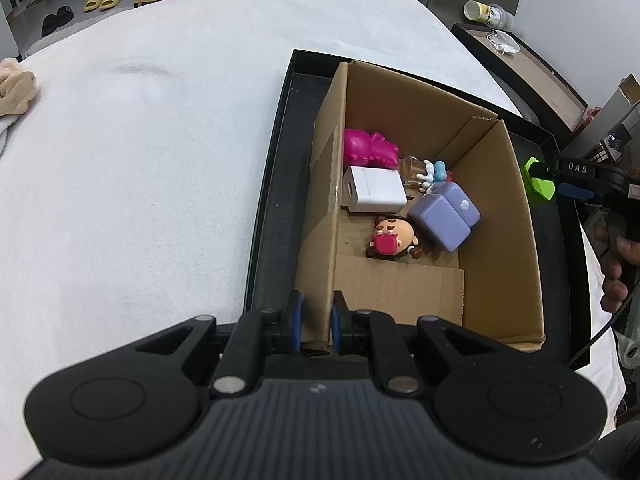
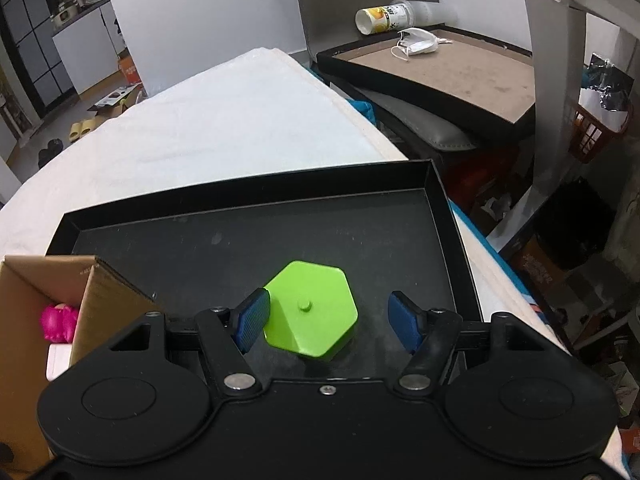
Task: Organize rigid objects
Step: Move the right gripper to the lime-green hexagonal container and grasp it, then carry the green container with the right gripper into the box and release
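A cardboard box (image 1: 500, 208) stands in a black tray (image 1: 272, 184) on the white bed. In the box lie a pink toy (image 1: 368, 148), a white charger (image 1: 376, 190), a purple case (image 1: 444, 212), a small doll figure (image 1: 394, 238) and a small clear item (image 1: 416, 170). My left gripper (image 1: 316, 320) is shut on the box's left wall. A green hexagonal block (image 2: 312, 310) rests on the tray floor (image 2: 200, 248). My right gripper (image 2: 328, 320) is open, its pads on either side of the block. The block (image 1: 538, 178) also shows in the left wrist view.
White bedding (image 1: 140, 160) spreads left of the tray. A second black tray (image 2: 440, 68) with a face mask (image 2: 416, 44) and a tipped cup (image 2: 384, 16) sits at the back right. Clutter and a red basket (image 2: 596, 132) lie right of the bed.
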Available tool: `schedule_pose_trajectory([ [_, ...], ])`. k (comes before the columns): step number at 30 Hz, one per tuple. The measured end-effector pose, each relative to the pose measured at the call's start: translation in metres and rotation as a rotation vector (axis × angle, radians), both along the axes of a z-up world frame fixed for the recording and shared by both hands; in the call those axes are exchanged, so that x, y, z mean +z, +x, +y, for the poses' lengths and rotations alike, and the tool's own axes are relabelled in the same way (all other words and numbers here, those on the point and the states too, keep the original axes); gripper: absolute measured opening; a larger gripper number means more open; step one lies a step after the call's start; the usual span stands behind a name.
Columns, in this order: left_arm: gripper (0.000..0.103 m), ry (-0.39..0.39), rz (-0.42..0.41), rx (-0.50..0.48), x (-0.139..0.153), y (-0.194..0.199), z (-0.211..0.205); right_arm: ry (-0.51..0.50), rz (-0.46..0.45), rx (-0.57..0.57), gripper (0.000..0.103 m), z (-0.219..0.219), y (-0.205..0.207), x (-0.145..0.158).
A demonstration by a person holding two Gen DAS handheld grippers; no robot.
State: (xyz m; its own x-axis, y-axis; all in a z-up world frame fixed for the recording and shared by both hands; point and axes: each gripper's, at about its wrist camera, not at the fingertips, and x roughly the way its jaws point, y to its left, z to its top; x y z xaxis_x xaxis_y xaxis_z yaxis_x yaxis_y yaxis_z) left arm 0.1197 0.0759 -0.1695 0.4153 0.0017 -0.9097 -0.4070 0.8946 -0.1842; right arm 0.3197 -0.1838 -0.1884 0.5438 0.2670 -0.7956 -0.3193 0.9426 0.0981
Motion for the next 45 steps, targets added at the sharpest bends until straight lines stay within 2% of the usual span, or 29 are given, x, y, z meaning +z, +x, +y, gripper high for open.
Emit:
schedule_pose_trajectory([
  [3, 0.014, 0.000, 0.001, 0.000, 0.000, 0.000, 0.000, 0.018, -0.001, 0.019, 0.065, 0.003, -0.001, 0.001],
  [7, 0.014, 0.002, 0.003, 0.001, -0.001, 0.000, 0.000, -0.023, 0.000, 0.053, 0.065, 0.013, -0.001, -0.004],
  [14, 0.014, 0.004, 0.006, 0.001, -0.002, 0.001, 0.000, -0.007, 0.004, -0.041, 0.054, 0.001, 0.009, -0.007],
  [21, 0.014, 0.007, 0.007, 0.001, -0.002, 0.001, -0.001, 0.006, 0.044, -0.071, 0.053, -0.006, 0.011, -0.004],
  [45, 0.013, -0.001, -0.008, -0.004, 0.006, -0.003, 0.001, 0.114, -0.101, 0.112, 0.053, 0.031, -0.033, 0.085],
])
